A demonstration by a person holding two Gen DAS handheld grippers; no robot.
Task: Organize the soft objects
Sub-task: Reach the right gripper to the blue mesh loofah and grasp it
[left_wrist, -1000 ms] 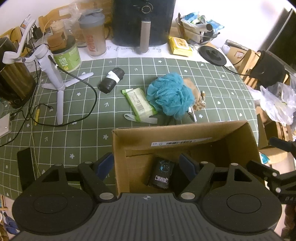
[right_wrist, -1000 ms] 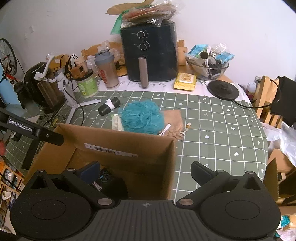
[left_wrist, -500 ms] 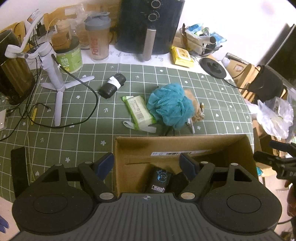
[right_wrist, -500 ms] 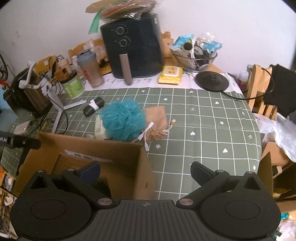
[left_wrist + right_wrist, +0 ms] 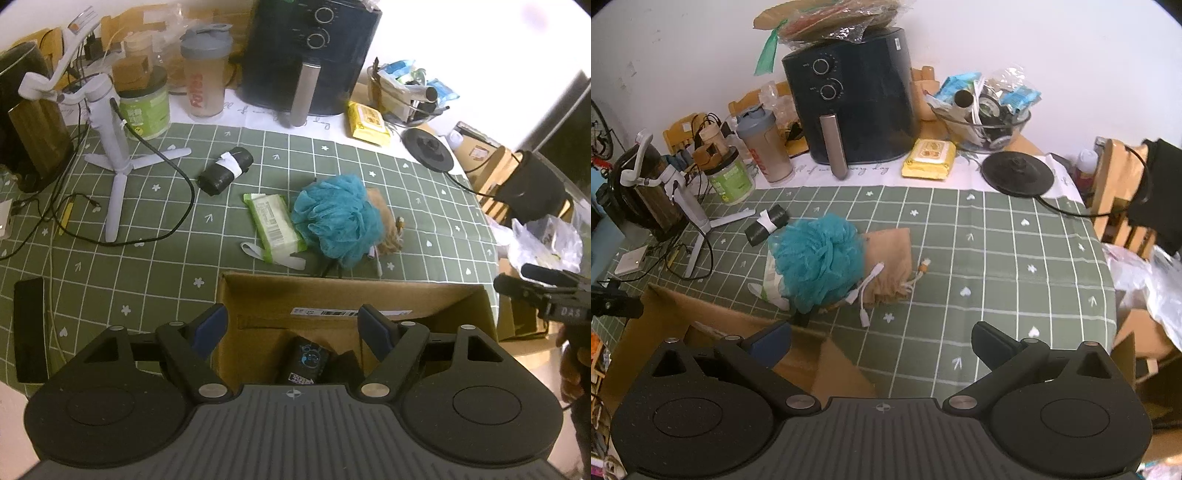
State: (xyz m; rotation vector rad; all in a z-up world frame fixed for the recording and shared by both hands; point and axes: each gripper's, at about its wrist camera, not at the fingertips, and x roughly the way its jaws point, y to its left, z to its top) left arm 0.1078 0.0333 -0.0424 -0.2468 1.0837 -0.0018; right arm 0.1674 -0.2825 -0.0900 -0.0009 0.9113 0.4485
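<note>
Soft objects lay in a loose cluster near the middle of the green checked tablecloth (image 5: 147, 258), just beyond the far wall of the cardboard box (image 5: 351, 295). Furthest left, toward the table's back-left corner, a white tripod stand (image 5: 110, 158) stood with a black cable trailing from it. Next came a black roll with a white band (image 5: 225, 170), lying apart from the cluster. Then a green wipes pack (image 5: 275, 226) lay flat, its right edge touching the teal bath pouf (image 5: 334, 218). The pouf rested partly on a tan drawstring pouch (image 5: 890, 258), with a white cable (image 5: 866, 291) across the pouch's near edge. The box sat at the table's near edge, open at the top, with a dark packet (image 5: 306, 363) inside (its label was too small to read). The left gripper (image 5: 293, 328) hovered over the box with its jaws spread wide and nothing between them. The right gripper (image 5: 882, 341) hung over the box's right corner and the bare cloth beside it, jaws likewise spread and empty. Along the back edge stood a black air fryer (image 5: 857, 99) and a yellow wipes pack (image 5: 929, 158).
</note>
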